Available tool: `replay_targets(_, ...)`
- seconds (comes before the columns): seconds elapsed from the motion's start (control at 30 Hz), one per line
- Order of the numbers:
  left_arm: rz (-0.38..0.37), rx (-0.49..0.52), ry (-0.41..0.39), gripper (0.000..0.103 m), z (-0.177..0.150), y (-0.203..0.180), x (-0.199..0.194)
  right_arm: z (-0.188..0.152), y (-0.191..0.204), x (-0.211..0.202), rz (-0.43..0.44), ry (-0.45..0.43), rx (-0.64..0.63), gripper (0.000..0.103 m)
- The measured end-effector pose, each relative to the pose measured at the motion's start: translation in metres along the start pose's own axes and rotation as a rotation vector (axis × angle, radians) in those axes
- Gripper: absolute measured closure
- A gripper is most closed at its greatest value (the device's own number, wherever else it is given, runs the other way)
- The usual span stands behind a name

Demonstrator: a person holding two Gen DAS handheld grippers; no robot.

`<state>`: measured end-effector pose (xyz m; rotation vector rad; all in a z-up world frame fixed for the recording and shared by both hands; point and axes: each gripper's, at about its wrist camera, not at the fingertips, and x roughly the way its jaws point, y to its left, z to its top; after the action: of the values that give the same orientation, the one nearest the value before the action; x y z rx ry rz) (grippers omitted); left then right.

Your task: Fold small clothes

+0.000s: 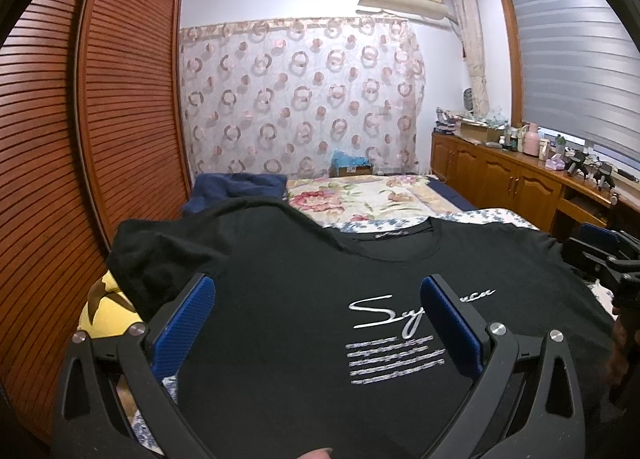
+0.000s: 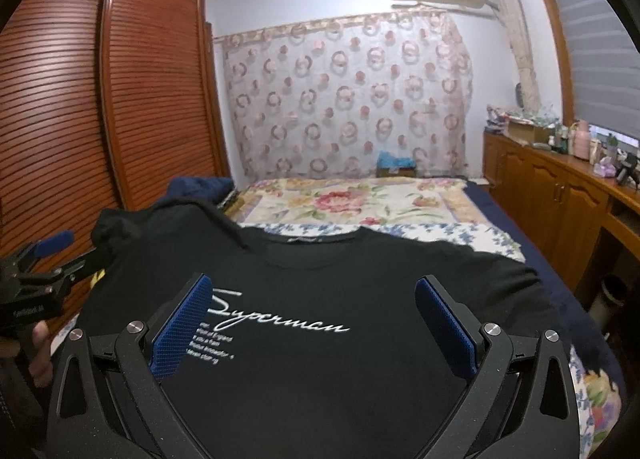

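A black T-shirt (image 1: pixel 304 299) with white script print lies face up on the bed, collar away from me; it also shows in the right wrist view (image 2: pixel 320 291). Its left sleeve is bunched up. My left gripper (image 1: pixel 316 287) is open above the shirt's left half, holding nothing. My right gripper (image 2: pixel 314 291) is open above the chest print, holding nothing. The left gripper shows at the left edge of the right wrist view (image 2: pixel 52 251). The right gripper shows at the right edge of the left wrist view (image 1: pixel 608 255).
The bed carries a floral quilt (image 2: pixel 360 199) and a dark blue garment (image 1: pixel 240 187) near the wardrobe (image 1: pixel 80 139). A yellow item (image 1: pixel 104 307) lies under the shirt's left edge. A wooden cabinet (image 2: pixel 560 195) with clutter runs along the right.
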<state>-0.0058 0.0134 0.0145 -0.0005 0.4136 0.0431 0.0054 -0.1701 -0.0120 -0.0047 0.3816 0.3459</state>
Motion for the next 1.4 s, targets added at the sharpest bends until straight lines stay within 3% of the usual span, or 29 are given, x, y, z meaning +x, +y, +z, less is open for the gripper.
replay_targets(0.5,-0.004,-0.047,0.077,0.001,-0.016,0.094,0.028,0.0,0.057,0.054,0.191,0.092,-0.159,0.0)
replay_targets(0.63,0.026,-0.081,0.101,0.009,-0.024,0.127,0.032,-0.002,0.068,0.068,0.212,0.12,-0.186,0.0)
replay_targets(0.77,0.035,-0.102,0.132,0.026,-0.027,0.153,0.045,-0.004,0.074,0.077,0.23,0.136,-0.197,0.0)
replay_targets(0.9,0.026,-0.143,0.158,0.035,-0.029,0.174,0.062,-0.007,0.077,0.082,0.241,0.154,-0.191,0.0)
replay_targets(0.97,0.036,-0.158,0.17,0.044,-0.03,0.183,0.072,-0.009,0.077,0.084,0.245,0.163,-0.189,0.0)
replay_targets(1.13,0.054,-0.18,0.202,0.046,-0.031,0.204,0.098,-0.013,0.077,0.089,0.25,0.185,-0.189,0.0)
replay_targets(1.4,0.032,-0.197,0.225,0.096,-0.034,0.218,0.113,-0.018,0.077,0.093,0.254,0.203,-0.18,0.0)
